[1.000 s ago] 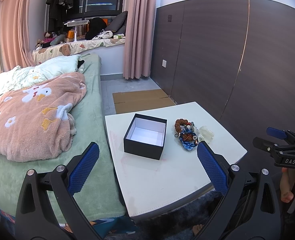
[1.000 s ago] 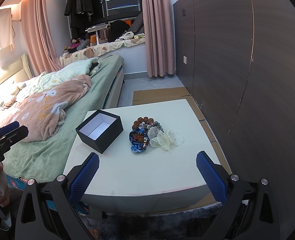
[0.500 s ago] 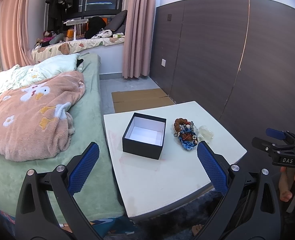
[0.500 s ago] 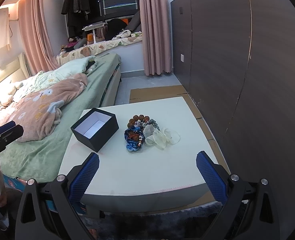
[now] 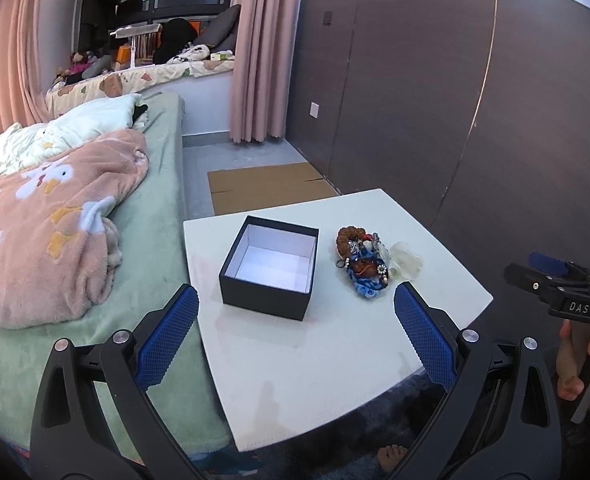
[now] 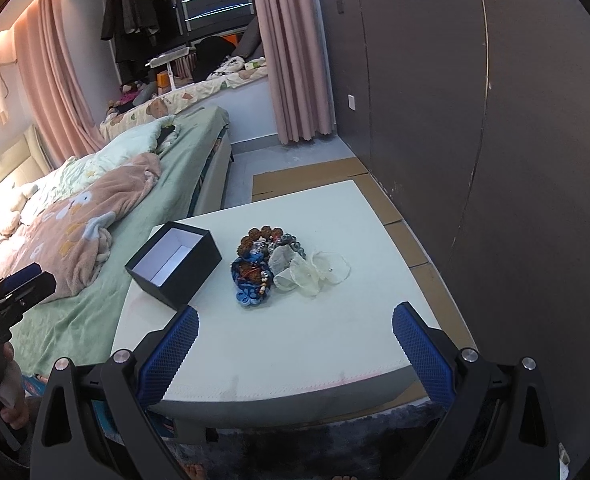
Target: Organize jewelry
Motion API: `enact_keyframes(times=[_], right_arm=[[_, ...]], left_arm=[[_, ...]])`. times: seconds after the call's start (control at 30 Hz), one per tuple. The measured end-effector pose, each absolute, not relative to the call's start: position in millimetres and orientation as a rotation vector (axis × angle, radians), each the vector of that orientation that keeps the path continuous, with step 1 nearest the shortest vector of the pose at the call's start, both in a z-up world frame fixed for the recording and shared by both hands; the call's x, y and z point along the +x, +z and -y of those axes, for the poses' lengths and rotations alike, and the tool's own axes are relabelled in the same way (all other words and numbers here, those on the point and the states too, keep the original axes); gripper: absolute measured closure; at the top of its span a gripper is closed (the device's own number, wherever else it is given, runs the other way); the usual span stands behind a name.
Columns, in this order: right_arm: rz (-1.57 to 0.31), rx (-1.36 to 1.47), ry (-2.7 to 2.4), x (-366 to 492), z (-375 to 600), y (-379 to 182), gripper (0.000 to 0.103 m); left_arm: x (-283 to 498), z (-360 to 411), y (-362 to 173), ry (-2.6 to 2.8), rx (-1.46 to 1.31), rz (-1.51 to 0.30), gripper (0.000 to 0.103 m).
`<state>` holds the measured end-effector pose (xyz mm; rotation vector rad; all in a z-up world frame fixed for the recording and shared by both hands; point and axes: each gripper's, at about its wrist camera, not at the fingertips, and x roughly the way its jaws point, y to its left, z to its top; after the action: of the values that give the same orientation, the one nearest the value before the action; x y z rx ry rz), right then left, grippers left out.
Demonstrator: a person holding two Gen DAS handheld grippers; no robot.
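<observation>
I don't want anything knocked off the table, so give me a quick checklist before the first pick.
1. Black box open and empty inside: ok.
2. Jewelry pile beside the box, apart from it: ok.
3. Left tool open and holding nothing: ok.
4. Right tool open and holding nothing: ok.
5. Pieces separate enough to lift one alone: cannot tell, they lie tangled.
6. Sheer organza pieces touching the pile: not ok, may drag along.

Matt black box (image 5: 269, 276), smooth white table (image 5: 335, 344), beaded jewelry (image 6: 261, 268), fluffy blanket (image 5: 47, 224)
</observation>
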<state>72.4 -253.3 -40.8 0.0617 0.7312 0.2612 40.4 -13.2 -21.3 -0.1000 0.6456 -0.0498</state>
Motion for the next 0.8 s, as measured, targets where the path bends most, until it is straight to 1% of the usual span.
enact_keyframes(times=[0.13, 0.27, 0.3, 0.33, 0.4, 0.53, 0.67, 0.7, 0.8], right_arm=[[-0.738, 0.105, 0.255, 88, 258, -47, 0.008], [-0.761, 0.167, 0.262, 106, 265, -55, 0.014], [-0.773, 0.185, 0.26, 113, 266, -60, 0.016], [-0.785, 0.199, 0.258, 118, 267, -63, 0.021], [-0.808, 0.237, 0.264, 127, 271, -71, 0.027], [-0.859, 0.354, 0.283, 145, 284, -89, 0.035], [-0.89, 0.412, 0.283, 159, 290, -103, 0.042], [-0.895, 0.42, 0.285, 161, 290, -105, 0.042], [-0.913, 0.459, 0.288, 171, 294, -114, 0.044]], left_arm=[[55, 17, -18, -0.077, -0.122, -0.662, 0.005], [74, 22, -17, -0.092, -0.126, -0.672, 0.006], [79, 24, -17, -0.098, -0.129, -0.679, 0.009], [86, 26, -18, -0.108, -0.133, -0.688, 0.012], [97, 31, -19, -0.127, -0.144, -0.71, 0.017], [121, 42, -26, -0.163, -0.147, -0.75, 0.027], [144, 54, -37, -0.204, -0.149, -0.804, 0.037], [149, 57, -39, -0.212, -0.151, -0.816, 0.041], [165, 66, -46, -0.234, -0.156, -0.849, 0.042]])
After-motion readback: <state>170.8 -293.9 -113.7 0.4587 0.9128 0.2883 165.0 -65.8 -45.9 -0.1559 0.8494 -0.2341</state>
